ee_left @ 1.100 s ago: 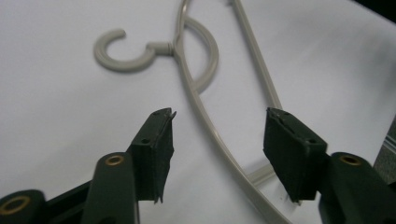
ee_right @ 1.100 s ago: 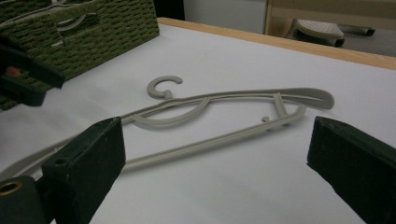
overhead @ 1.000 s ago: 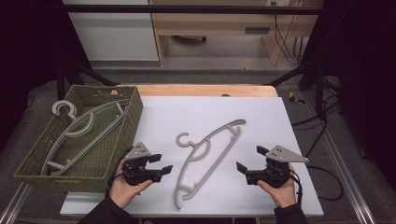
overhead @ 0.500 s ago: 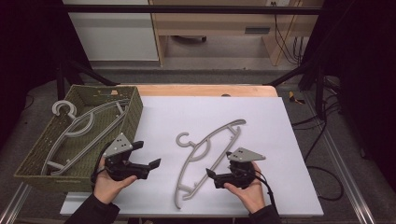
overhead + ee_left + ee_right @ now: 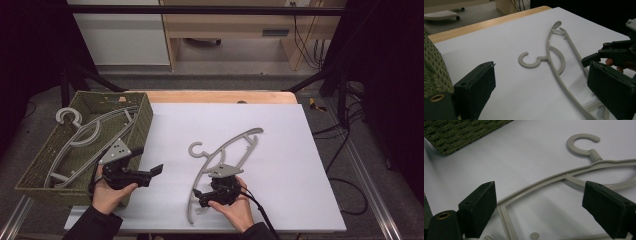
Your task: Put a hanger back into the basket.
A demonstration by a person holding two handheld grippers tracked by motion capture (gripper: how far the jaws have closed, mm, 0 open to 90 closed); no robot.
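High view: right gripper (image 5: 204, 199) covers the hanger's (image 5: 227, 150) near end, fingers spread wide, gripping nothing. Hanger runs near-left to far-right, hook (image 5: 196, 149) pointing left. Left gripper (image 5: 156, 170) gapes empty by the basket (image 5: 142, 112).

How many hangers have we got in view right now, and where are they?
2. One grey hanger lies flat on the white table, under the right gripper. The other hanger rests in the green basket at left; more could be hidden beneath it.

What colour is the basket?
The basket is dark olive green, a woven weave; the high view shows it best.
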